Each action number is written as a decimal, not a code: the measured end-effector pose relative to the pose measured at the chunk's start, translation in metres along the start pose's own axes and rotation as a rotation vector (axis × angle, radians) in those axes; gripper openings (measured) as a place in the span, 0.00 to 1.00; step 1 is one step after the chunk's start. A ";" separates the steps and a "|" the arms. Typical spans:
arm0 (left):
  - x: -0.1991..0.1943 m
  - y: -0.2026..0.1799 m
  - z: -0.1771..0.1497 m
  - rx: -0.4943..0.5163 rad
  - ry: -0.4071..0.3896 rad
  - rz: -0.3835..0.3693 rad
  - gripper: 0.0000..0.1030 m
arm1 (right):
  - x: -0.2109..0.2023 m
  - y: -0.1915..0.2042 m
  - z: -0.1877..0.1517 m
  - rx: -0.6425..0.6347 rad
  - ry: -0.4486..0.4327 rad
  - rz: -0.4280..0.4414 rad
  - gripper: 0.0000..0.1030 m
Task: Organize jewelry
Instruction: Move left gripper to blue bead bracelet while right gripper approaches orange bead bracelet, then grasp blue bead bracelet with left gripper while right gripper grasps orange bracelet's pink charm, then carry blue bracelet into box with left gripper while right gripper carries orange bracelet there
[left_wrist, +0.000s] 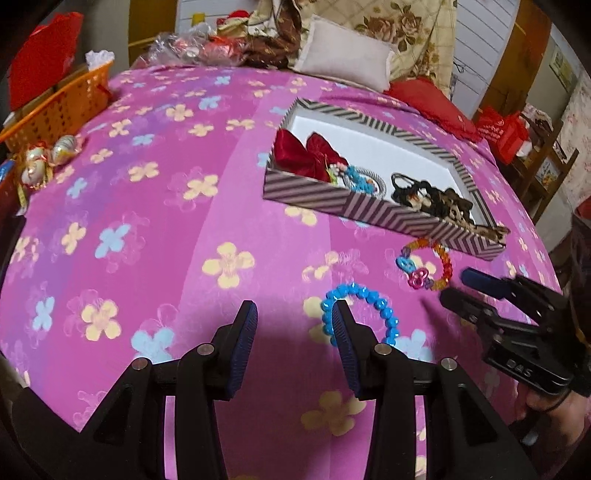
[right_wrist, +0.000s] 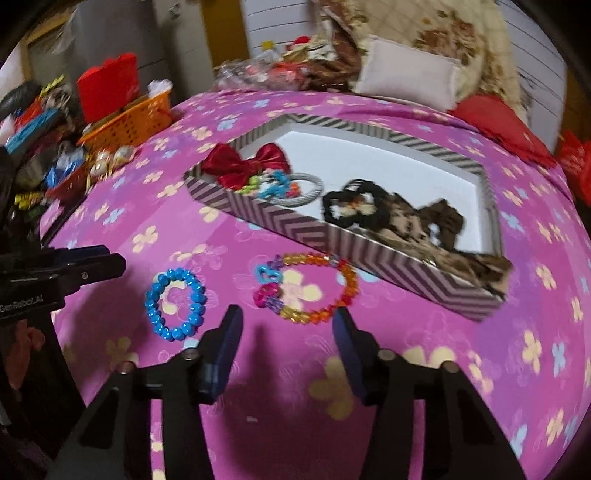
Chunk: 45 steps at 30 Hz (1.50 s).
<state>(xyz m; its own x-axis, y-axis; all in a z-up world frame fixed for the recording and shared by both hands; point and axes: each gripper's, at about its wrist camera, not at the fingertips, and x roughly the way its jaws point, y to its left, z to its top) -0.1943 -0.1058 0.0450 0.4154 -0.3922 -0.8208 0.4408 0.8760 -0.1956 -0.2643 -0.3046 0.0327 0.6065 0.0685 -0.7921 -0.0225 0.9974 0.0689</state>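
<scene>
A striped box lies on the pink flowered bedspread. It holds a red bow, small bracelets and dark scrunchies. A blue bead bracelet and an orange bead bracelet with charms lie on the bedspread in front of the box. My left gripper is open, its right finger over the blue bracelet. My right gripper is open just before the orange bracelet.
An orange basket and wrapped trinkets sit at the bed's left edge. A white pillow, a red cushion and bedding are piled at the back.
</scene>
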 end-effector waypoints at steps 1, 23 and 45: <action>0.002 -0.001 0.000 0.008 0.011 -0.004 0.43 | 0.006 0.002 0.002 -0.011 0.011 0.005 0.45; 0.033 -0.012 0.000 0.050 0.111 -0.041 0.43 | 0.026 -0.008 0.007 -0.087 0.014 -0.008 0.10; 0.012 -0.029 0.012 0.114 0.027 -0.123 0.10 | -0.010 -0.006 0.004 -0.021 -0.101 0.054 0.08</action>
<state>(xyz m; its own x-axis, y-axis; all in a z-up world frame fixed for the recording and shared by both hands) -0.1923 -0.1396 0.0474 0.3317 -0.4853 -0.8090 0.5748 0.7840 -0.2345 -0.2668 -0.3111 0.0429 0.6812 0.1205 -0.7221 -0.0734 0.9926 0.0964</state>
